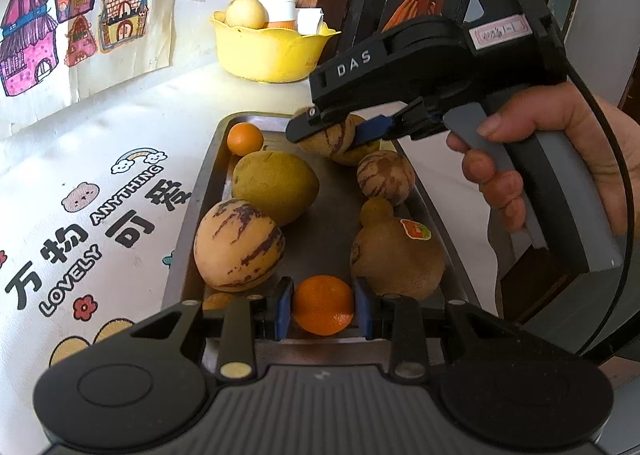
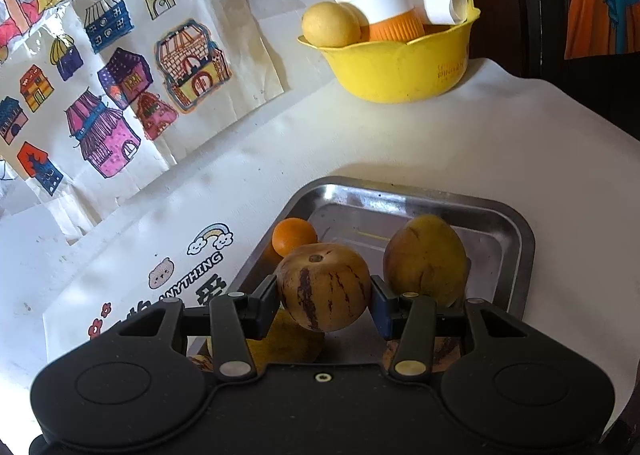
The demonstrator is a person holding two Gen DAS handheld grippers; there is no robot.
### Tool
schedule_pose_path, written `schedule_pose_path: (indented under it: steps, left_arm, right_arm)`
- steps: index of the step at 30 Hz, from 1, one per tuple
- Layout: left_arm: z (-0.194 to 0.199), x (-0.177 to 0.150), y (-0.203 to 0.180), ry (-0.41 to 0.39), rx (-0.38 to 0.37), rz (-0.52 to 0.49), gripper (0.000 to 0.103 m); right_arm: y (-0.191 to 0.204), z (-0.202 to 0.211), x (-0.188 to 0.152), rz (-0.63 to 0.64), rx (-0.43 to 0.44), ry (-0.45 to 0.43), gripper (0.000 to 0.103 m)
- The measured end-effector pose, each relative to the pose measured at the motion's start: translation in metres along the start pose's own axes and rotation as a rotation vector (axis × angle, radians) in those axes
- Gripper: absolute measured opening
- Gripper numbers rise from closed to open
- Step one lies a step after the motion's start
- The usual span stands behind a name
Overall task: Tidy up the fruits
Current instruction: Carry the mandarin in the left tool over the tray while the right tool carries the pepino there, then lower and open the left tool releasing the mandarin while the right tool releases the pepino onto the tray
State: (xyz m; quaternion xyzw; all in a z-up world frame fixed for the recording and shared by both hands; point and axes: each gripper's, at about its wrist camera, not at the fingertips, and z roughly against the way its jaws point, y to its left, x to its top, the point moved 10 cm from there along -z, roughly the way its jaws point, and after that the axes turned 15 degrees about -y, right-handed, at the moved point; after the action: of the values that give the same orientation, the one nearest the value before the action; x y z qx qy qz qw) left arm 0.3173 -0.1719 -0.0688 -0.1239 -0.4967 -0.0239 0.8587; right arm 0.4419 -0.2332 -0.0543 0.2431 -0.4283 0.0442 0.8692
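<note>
Clamped in the left gripper [image 1: 323, 305], a mandarin [image 1: 323, 305] is sitting low-centre over the metal tray [image 1: 208, 191]; the right gripper [image 2: 325, 287] is squeezing a striped pepino melon [image 2: 325, 287], partly hiding fruit beneath.

Both wrist views look steeply down, close, sharing the metal tray [image 1: 208, 175].
</note>
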Motion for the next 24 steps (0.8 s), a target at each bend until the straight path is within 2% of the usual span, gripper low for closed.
schedule_pose_path:
  steps: [9, 24]
  left_arm:
    - [-0.009, -0.004, 0.005, 0.018, 0.020, 0.038, 0.035]
    - [-0.013, -0.001, 0.008, -0.005, 0.041, 0.077, 0.036]
  right_arm:
    - [-0.001, -0.009, -0.007, -0.004, -0.013, 0.019, 0.049]
    - [0.002, -0.018, -0.010, 0.050, -0.059, 0.044, 0.050]
